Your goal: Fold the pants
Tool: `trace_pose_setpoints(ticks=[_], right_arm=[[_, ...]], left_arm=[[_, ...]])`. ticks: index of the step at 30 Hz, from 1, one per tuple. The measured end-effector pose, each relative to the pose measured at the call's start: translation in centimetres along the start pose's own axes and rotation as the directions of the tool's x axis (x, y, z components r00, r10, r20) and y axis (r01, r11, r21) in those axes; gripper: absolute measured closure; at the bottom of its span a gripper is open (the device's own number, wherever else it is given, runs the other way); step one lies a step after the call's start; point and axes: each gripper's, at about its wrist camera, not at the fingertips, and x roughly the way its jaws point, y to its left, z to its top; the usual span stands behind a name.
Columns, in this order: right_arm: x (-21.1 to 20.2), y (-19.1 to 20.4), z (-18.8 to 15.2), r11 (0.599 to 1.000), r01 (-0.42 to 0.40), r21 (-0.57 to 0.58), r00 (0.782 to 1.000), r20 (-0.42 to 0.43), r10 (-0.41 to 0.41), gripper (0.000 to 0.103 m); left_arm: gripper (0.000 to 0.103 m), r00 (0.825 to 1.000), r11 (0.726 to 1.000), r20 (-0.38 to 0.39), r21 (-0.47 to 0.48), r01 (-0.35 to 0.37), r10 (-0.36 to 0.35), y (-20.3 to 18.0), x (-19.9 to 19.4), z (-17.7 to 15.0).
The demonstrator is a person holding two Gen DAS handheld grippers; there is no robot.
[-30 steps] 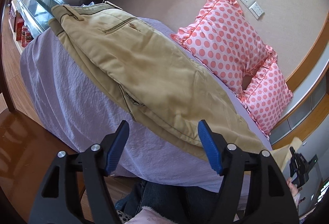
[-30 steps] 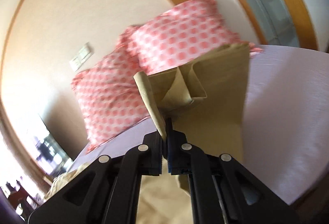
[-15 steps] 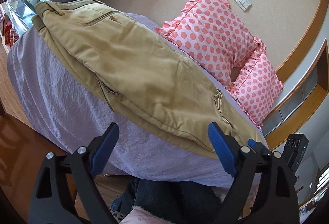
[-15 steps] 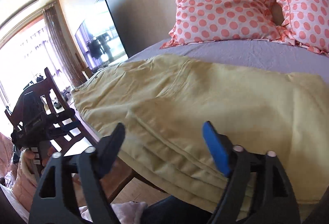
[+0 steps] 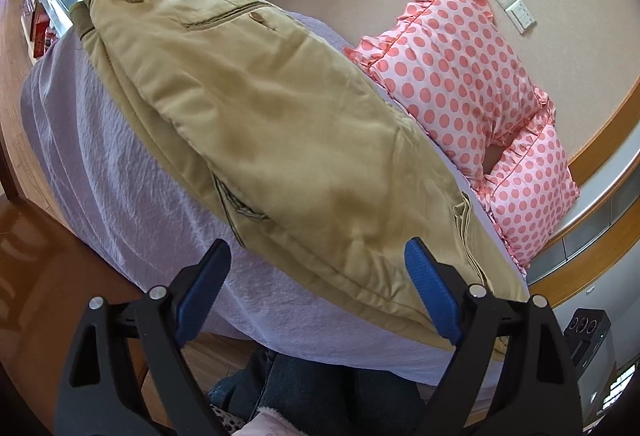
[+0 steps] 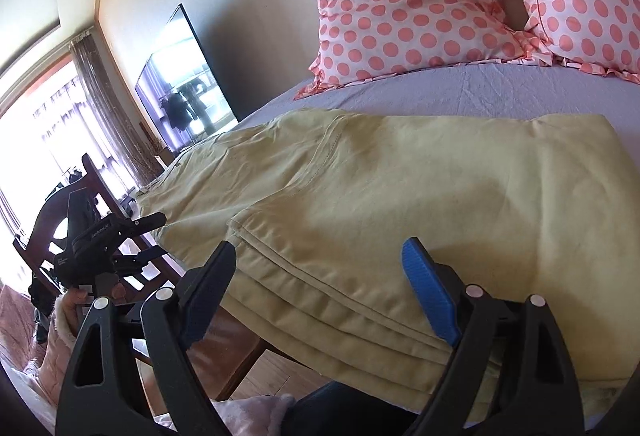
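On the bed (image 5: 120, 172), over its lilac sheet, lie the khaki pants (image 5: 280, 124), folded once so the leg hems are stacked in layers near the front edge and the waistband points toward the television (image 6: 188, 84). Two pink dotted pillows (image 6: 420, 8) sit behind, apart from the cloth. The fabric looks like thick, soft cotton: light enough, limp, likely to sag unless pinched through all layers at a corner of the stacked hems. The right gripper (image 6: 320, 296) hovers just before those hems, its fingers spread wide, holding nothing. The left gripper (image 5: 316, 292) is likewise spread and empty by the pants' long side seam.
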Motion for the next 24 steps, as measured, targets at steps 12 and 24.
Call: trace_pose_setpoints(ticks=[12,24], right_arm=[[-0.6,-0.6,0.0,1.000,-0.007,0.020,1.000,0.017,0.007,0.016],[-2.8,-2.5,-0.2,0.998,-0.010,0.056,0.996,0.091,0.005,0.016]], left_arm=[[0.023,0.975,0.985,0.184,-0.140,-0.099,0.124,3.3,-2.0,8.5],[0.092,0.913,0.939,0.218,-0.110,-0.327,0.344,0.2,-2.3,11.9]])
